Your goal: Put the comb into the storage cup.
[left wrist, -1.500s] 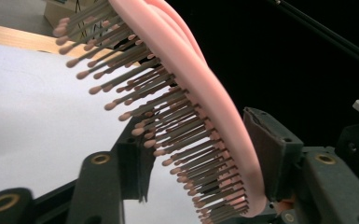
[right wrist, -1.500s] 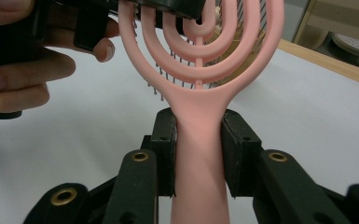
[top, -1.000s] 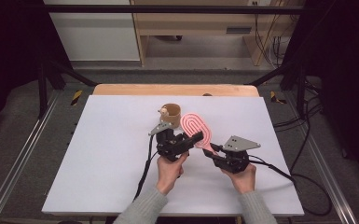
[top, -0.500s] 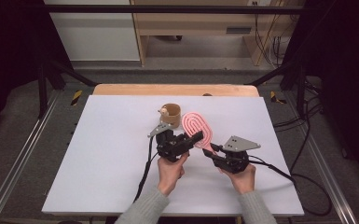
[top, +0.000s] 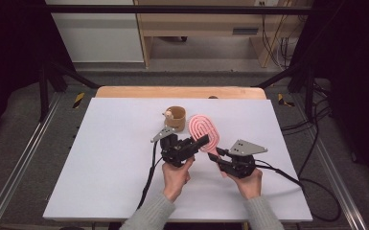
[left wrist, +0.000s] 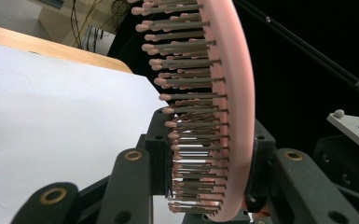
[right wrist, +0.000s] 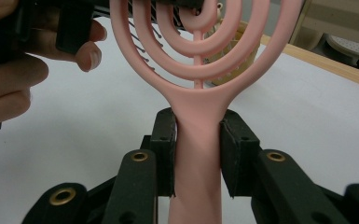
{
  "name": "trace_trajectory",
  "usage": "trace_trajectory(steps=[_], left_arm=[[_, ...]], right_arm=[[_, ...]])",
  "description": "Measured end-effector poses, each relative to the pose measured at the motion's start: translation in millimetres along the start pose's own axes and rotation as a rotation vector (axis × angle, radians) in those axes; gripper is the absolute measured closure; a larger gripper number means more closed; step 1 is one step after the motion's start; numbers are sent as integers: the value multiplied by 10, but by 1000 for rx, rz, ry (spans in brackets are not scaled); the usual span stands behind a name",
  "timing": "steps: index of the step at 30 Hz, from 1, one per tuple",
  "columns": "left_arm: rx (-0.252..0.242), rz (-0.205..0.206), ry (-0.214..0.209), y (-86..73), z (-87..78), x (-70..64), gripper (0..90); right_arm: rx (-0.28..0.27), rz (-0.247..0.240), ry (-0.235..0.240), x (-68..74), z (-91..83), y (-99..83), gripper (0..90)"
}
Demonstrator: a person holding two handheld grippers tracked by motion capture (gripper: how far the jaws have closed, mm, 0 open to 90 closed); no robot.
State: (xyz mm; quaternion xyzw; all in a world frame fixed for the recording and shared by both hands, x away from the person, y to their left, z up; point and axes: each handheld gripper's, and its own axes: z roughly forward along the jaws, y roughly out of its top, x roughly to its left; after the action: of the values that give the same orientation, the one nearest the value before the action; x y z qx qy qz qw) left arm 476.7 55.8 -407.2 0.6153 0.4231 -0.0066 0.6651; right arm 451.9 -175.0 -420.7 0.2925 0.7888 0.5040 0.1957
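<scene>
High view: the white table (top: pixel 115 158) carries the scene, and above its middle a pink hairbrush (top: pixel 204 130) is held up off the surface between two claws. The brush has an oval, open head made of concentric pink loops round a central rib, with thin dark bristles tipped in pink standing out from one face, and a flat pink handle. Its long axis runs from the handle, nearest the person, up and away to the head, which points toward the far edge of the table.

The right claw (top: pixel 219 154) is clamped on the handle just below the head; in the right gripper view the handle (right wrist: pixel 198 154) sits squarely between the two black pads, which press it from both sides. The left claw (top: pixel 200 141) grips the head at its lower part: in the left gripper view one pad lies against the bristle side and the other against the smooth back of the rim (left wrist: pixel 235 140).

Just behind the brush head stands a small brown cup (top: pixel 176 118) on the table.
</scene>
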Motion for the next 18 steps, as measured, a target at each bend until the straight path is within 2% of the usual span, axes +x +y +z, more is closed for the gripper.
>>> trace_trajectory(steps=[6, 18], left_arm=[[-7, 44, -23, -4, -19, 10, 626], [-22, 48, -34, 3, -30, 13, 628]], right_arm=[[-5, 1, 10, 4, 4, -2, 696], [-21, -3, 19, 7, 0, -2, 689]])
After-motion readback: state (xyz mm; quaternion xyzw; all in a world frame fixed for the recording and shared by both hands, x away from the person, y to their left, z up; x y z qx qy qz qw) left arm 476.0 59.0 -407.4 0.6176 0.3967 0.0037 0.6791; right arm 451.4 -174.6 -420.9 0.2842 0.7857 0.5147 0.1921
